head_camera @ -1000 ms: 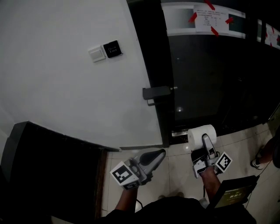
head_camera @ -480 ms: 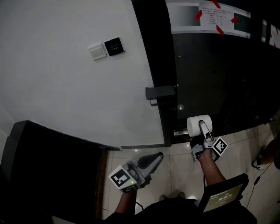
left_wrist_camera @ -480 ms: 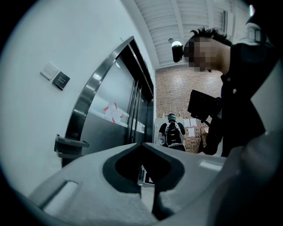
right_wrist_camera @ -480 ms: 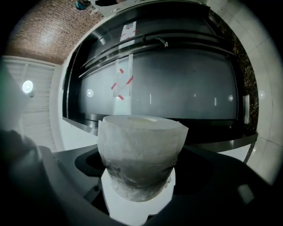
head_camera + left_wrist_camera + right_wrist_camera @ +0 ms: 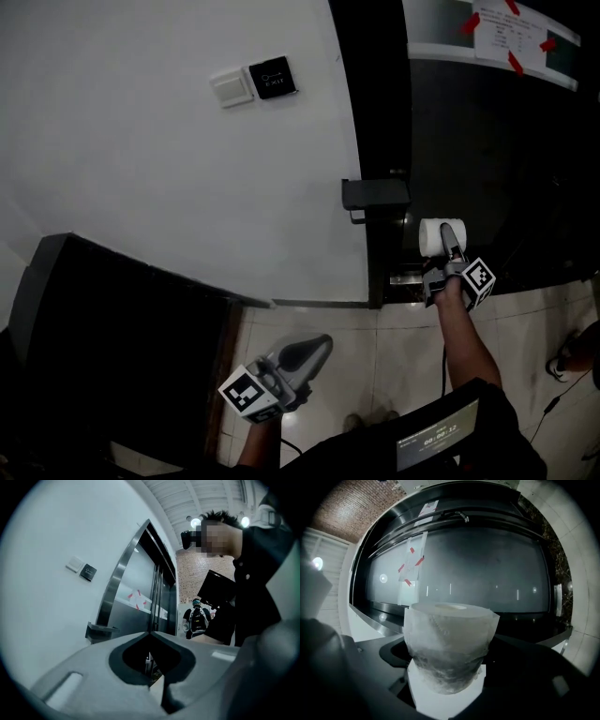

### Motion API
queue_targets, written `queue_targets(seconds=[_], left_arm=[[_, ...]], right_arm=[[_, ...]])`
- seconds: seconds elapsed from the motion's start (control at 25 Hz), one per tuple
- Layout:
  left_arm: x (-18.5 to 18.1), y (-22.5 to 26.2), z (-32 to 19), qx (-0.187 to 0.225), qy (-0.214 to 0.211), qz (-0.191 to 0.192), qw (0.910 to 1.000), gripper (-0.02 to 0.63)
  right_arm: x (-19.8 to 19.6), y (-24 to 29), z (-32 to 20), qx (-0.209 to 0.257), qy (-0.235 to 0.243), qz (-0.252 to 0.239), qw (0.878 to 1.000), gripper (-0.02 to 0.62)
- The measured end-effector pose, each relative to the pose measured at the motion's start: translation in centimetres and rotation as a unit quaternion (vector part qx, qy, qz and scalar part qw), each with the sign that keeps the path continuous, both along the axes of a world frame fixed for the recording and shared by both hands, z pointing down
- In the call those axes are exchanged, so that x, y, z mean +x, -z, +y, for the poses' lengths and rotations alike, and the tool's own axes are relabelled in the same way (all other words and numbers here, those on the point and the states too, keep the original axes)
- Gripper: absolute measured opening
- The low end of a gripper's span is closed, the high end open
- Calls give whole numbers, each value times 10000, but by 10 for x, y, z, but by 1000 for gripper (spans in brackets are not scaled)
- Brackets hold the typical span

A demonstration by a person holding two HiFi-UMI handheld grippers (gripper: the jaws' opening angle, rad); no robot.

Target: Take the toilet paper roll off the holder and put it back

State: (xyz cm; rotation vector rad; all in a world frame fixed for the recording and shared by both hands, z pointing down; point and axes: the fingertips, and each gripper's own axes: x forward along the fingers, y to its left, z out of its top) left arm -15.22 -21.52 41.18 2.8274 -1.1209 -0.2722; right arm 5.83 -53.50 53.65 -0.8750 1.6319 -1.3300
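The toilet paper roll is clamped by its sides in the right gripper, at four o'clock from the dark holder on the door frame. It looks light and soft (a hard squeeze would likely dent it), so gripping the sides leaves the core free. The left gripper, jaws together and empty, hangs at seven o'clock of the roll. The holder's peg is too dim to make out.

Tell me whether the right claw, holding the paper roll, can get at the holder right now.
Probably yes. The right claw grips the paper roll just below and right of the holder, with nothing visible between them; the left claw hangs well clear.
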Motion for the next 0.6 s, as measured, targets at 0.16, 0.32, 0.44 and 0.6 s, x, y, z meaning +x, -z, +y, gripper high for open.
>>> queue_targets(seconds=[0.16, 0.32, 0.44, 0.6], left_arm=[[-12, -3, -8, -20, 91, 3, 10000, 2], [-17, -8, -11, -113, 180, 15, 9998, 2], [-21, -10, -11, -182, 257, -40, 9995, 2], [-32, -12, -9, -228, 426, -78, 9988, 2]], right_arm=[[-7, -2, -24, -47, -79, 109, 9999, 442], [-13, -9, -43, -130, -115, 171, 9997, 442], [-25, -9, -56, -188, -88, 198, 9996, 442], [-57, -12, -66, -230, 73, 147, 9996, 442]])
